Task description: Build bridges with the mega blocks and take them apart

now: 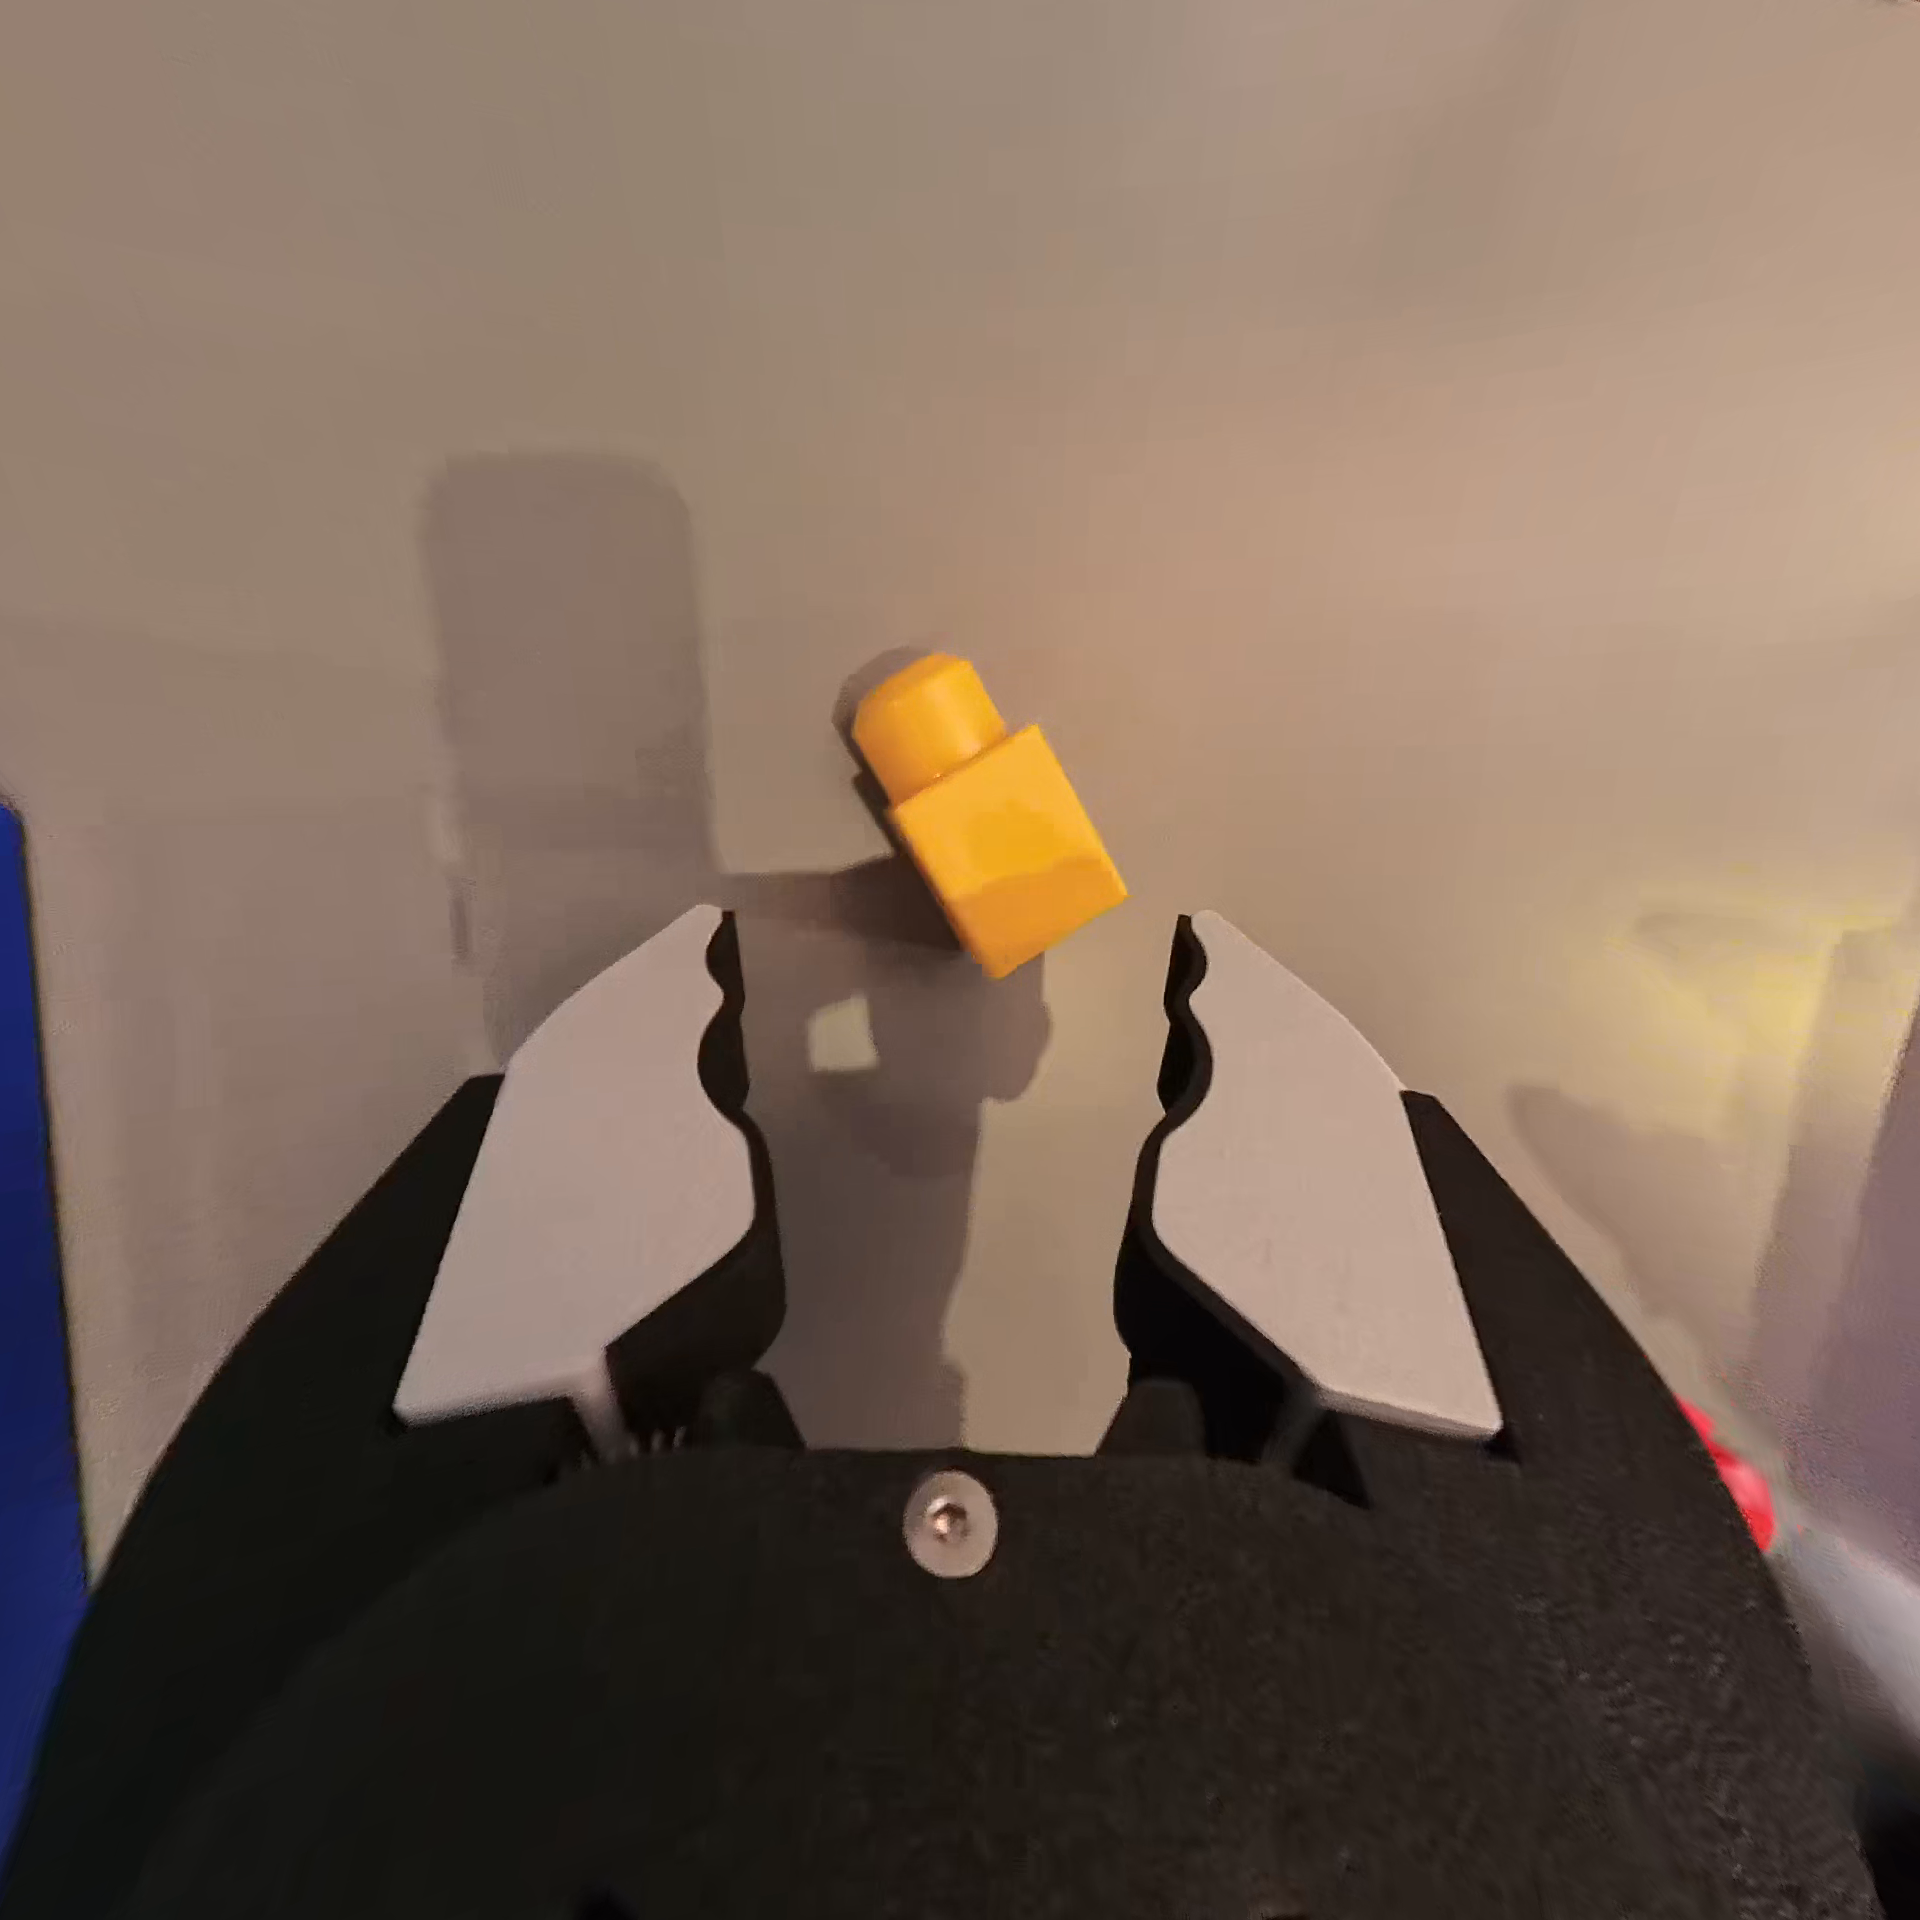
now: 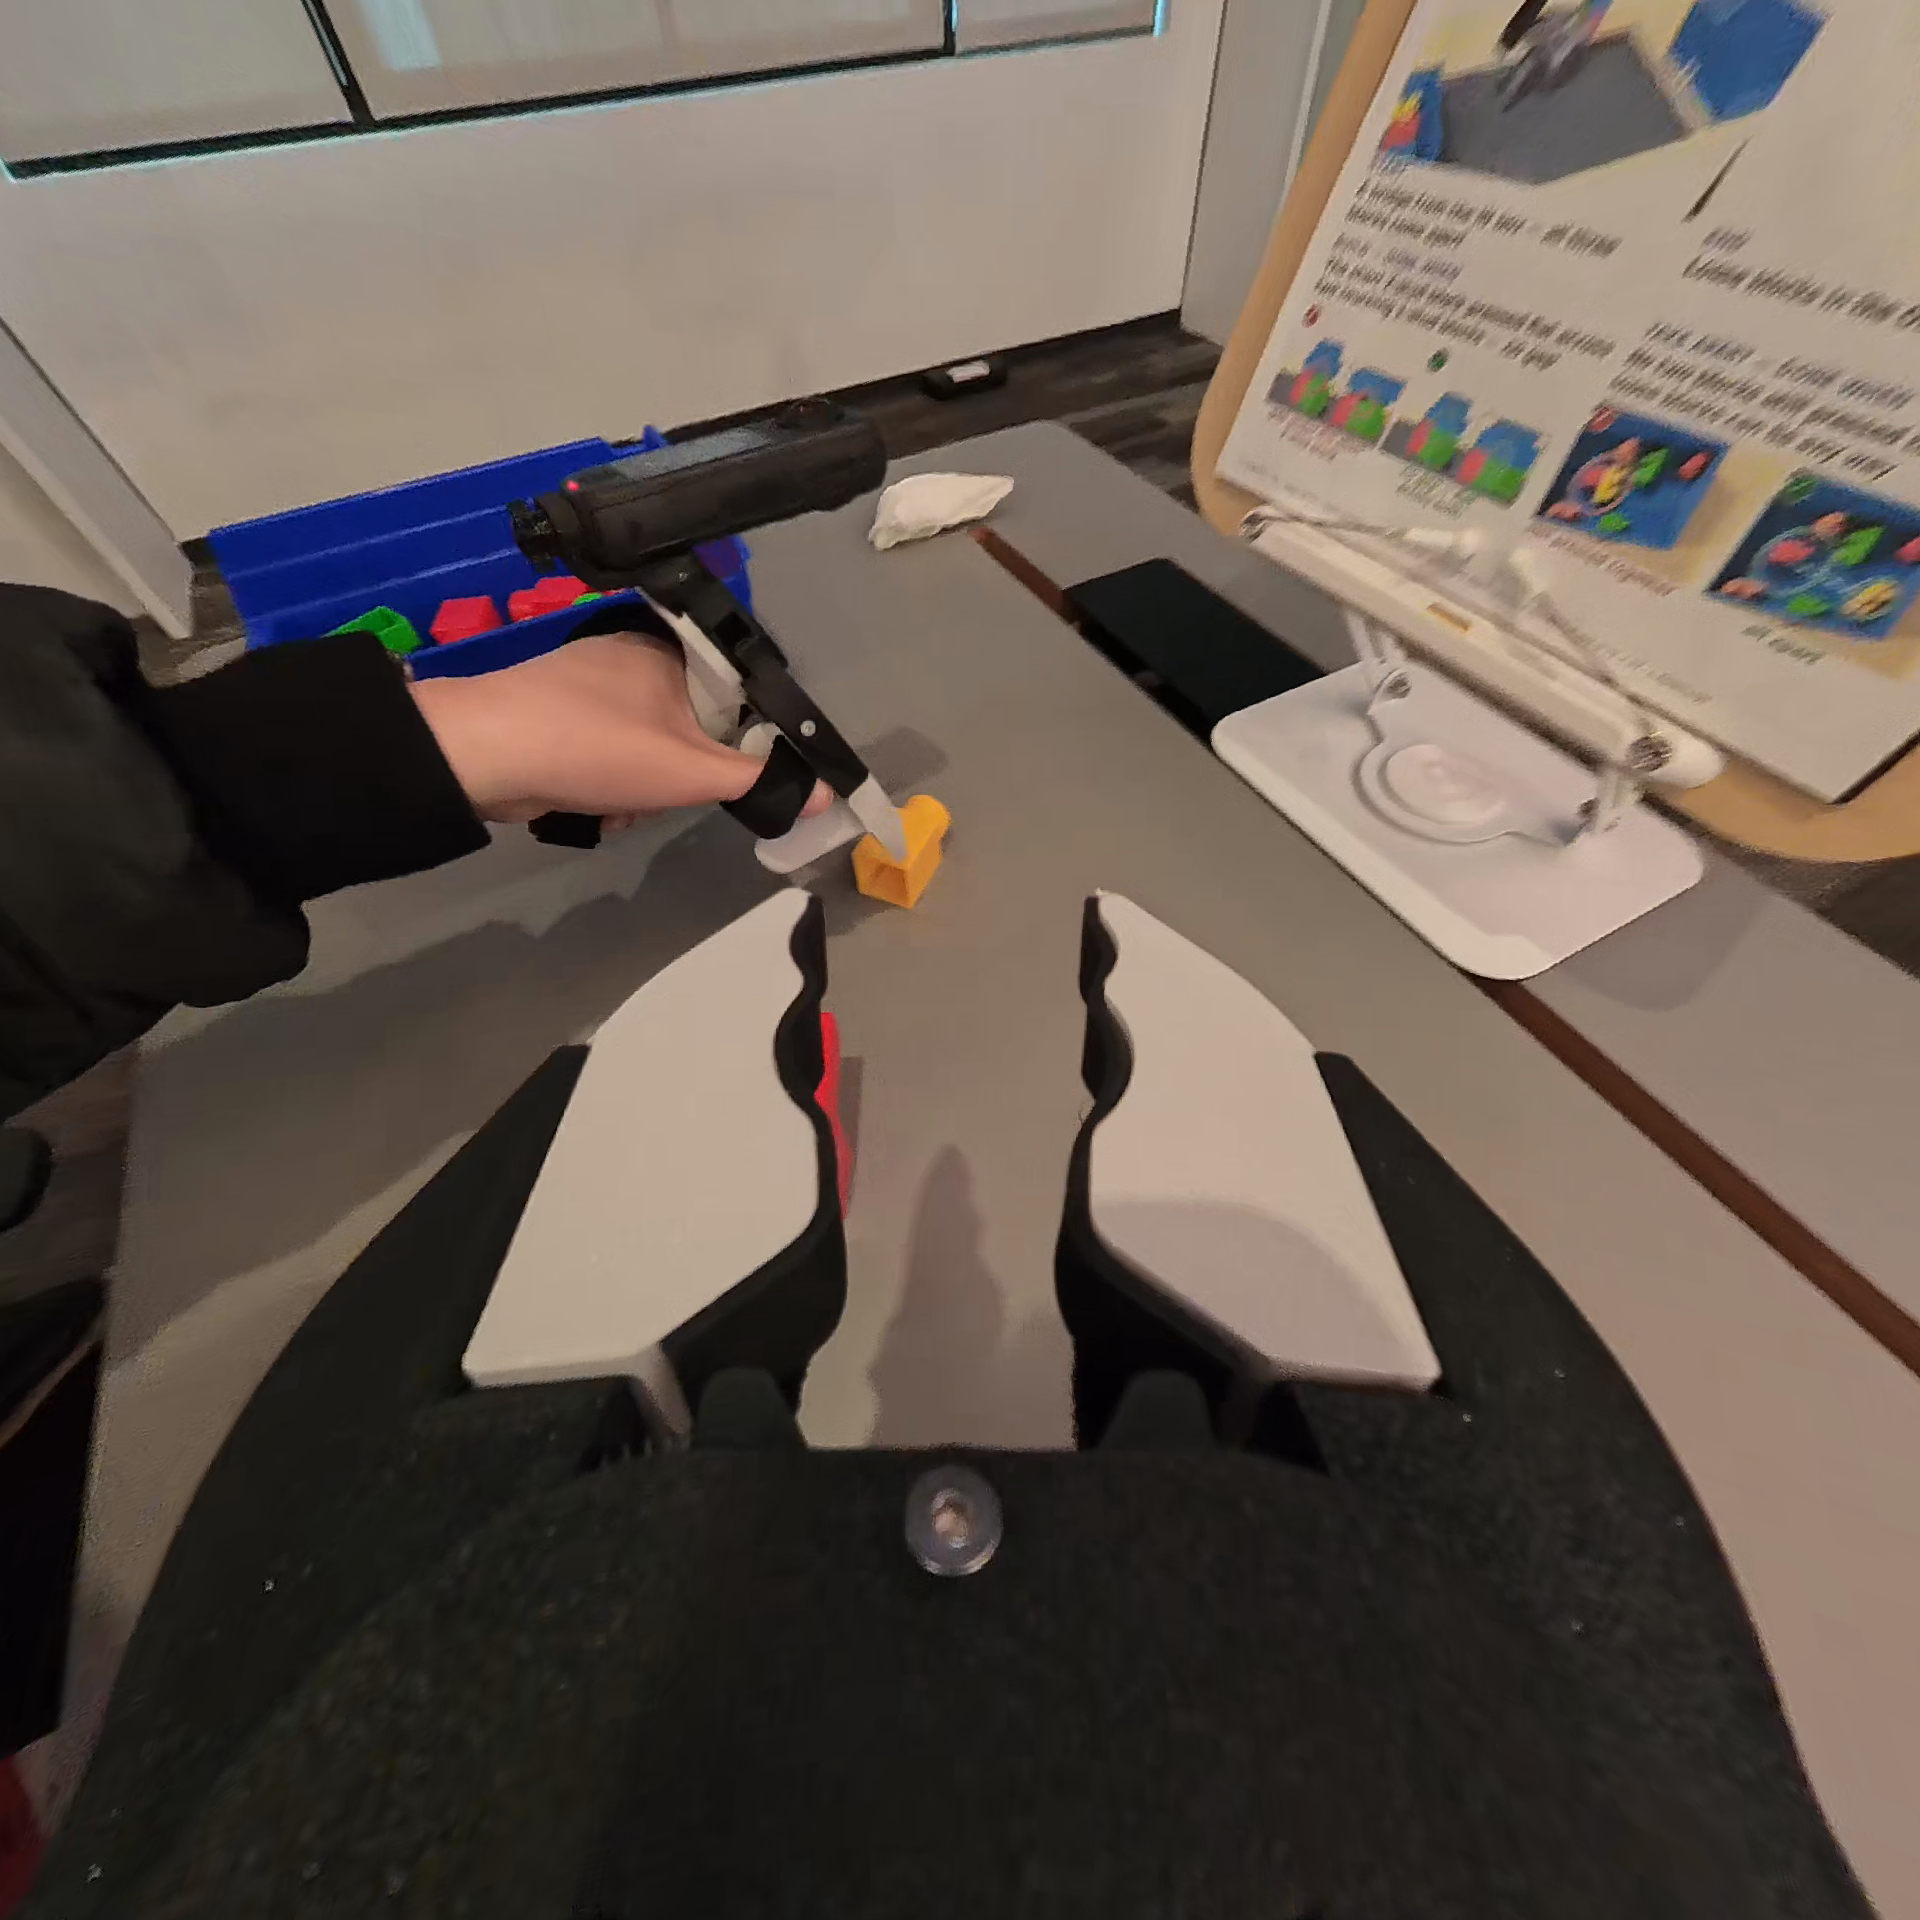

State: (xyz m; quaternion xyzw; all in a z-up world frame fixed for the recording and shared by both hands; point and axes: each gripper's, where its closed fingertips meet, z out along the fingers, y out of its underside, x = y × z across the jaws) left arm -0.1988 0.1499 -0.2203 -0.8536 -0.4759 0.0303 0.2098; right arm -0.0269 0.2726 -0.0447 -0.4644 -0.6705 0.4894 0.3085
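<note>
Left wrist view: left gripper (image 1: 956,935) spread wide and empty, yellow single-stud block (image 1: 987,821) on its side just past the tips, stud pointing away and left.

Right wrist view: right gripper (image 2: 951,914) spread too, farther back, so left is nearer

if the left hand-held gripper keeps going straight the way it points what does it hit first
Most likely the yellow block lying on its side on the grey table, just beyond the open left hand-held gripper and slightly right of centre. Depth is unclear, so it may meet the table first.
</note>
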